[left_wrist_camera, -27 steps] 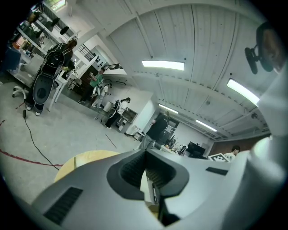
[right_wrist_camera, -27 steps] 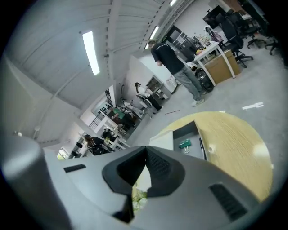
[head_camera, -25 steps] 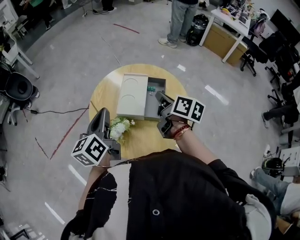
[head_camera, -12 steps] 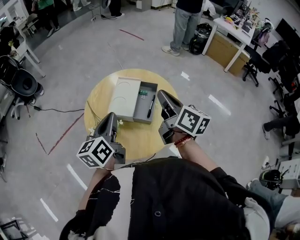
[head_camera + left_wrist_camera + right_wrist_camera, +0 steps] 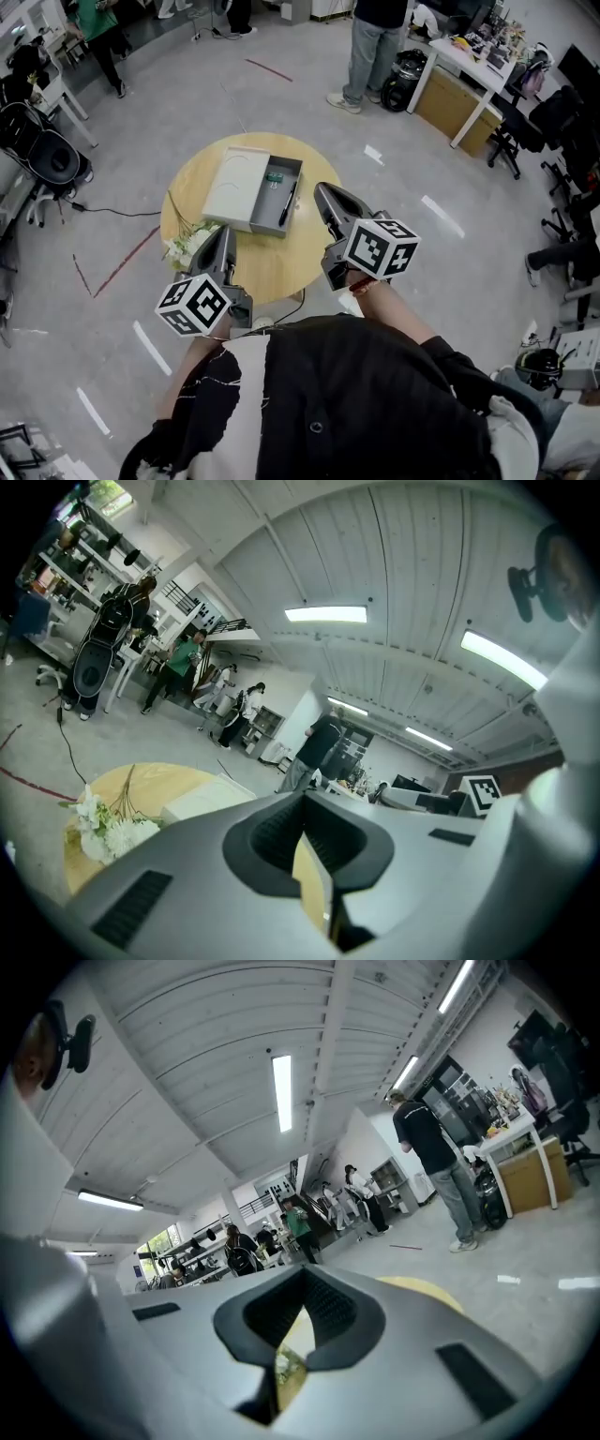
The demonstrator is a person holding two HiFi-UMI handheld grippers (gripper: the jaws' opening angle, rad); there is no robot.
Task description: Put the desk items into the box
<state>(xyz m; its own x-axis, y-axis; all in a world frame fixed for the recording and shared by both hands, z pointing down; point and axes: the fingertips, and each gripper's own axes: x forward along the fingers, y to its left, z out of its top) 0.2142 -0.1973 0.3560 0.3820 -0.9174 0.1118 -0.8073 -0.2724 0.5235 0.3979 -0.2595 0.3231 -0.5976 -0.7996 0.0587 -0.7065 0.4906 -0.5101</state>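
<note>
As the head view is read from its left edge, the count begins with one black cable [image 5: 103, 208] on the grey floor at middle left.

- Table [image 5: 267, 267]: one, round, wooden, centre-left of the frame.
- Flowers [image 5: 187, 246]: one bunch, white blooms, lying on the table's left rim and outside the box. They also show at lower left of the left gripper view [image 5: 105, 829].
- Left gripper [image 5: 225, 231]: one, with one marker cube [image 5: 192, 305], below the table's lower left edge, its tip just right of the flowers. In its own view [image 5: 305, 795] the jaws are pressed together with nothing between them.
- Box [image 5: 234, 186]: one, upper centre of the table. A pale lid covers its left part, and the grey compartment stands open at its right.
- Pen [image 5: 289, 201]: one, black, lying lengthwise in the open compartment.
- Green item [image 5: 274, 176]: one, small, at the compartment's far end. What kind of item cannot be told.
- Right gripper [image 5: 322, 190]: one, with one marker cube [image 5: 380, 247], over the table's right rim, right of the box. In its own view [image 5: 305, 1275] the jaws are clenched on nothing.
- Person [image 5: 375, 42]: one standing at top centre-right, seen from the waist down.
- Desk [image 5: 469, 61]: one, white, cluttered, in the upper right corner.
</note>
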